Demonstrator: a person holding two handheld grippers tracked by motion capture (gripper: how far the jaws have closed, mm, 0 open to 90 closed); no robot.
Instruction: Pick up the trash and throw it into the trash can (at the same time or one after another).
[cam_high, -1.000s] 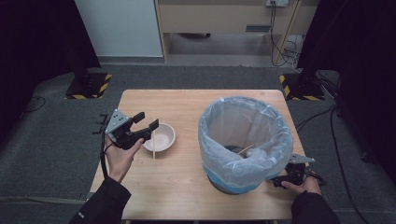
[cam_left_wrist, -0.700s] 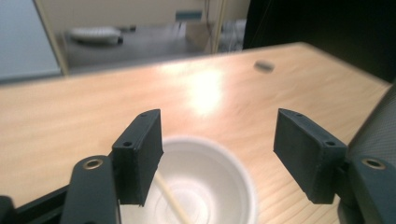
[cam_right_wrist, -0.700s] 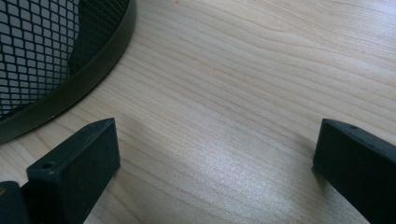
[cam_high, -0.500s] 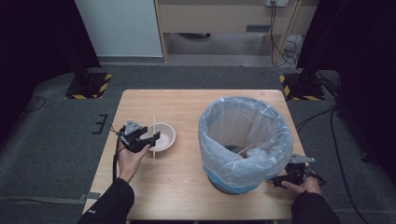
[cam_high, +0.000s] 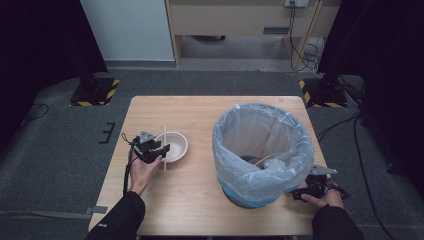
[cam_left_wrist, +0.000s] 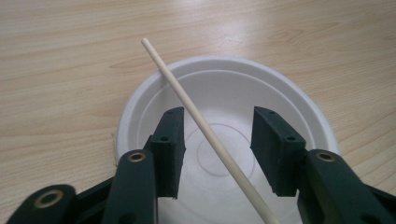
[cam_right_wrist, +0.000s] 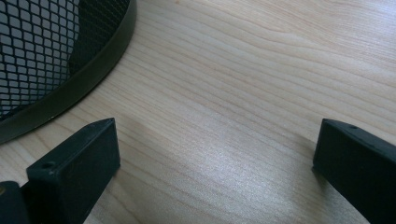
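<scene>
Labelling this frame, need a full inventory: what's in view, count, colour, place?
table: 1, light wood, centre.
bowl: 1, white, table's left part.
stick: 1, pale, lying across the bowl, between the open jaws of the left gripper.
bin: 1, black mesh with pale blue liner, table's right part; a stick lies inside it.
left hand-held gripper: 1, black, over the bowl's edge, open.
right hand-held gripper: 1, black, on the table beside the bin's base, open.

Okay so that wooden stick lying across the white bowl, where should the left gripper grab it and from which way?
Grip the stick at mid-length, where it bridges the bowl and hangs clear of the bowl's floor. Come from above with the left gripper, its open jaws either side of the thin shaft. The ends near the rim probably give less room.
</scene>
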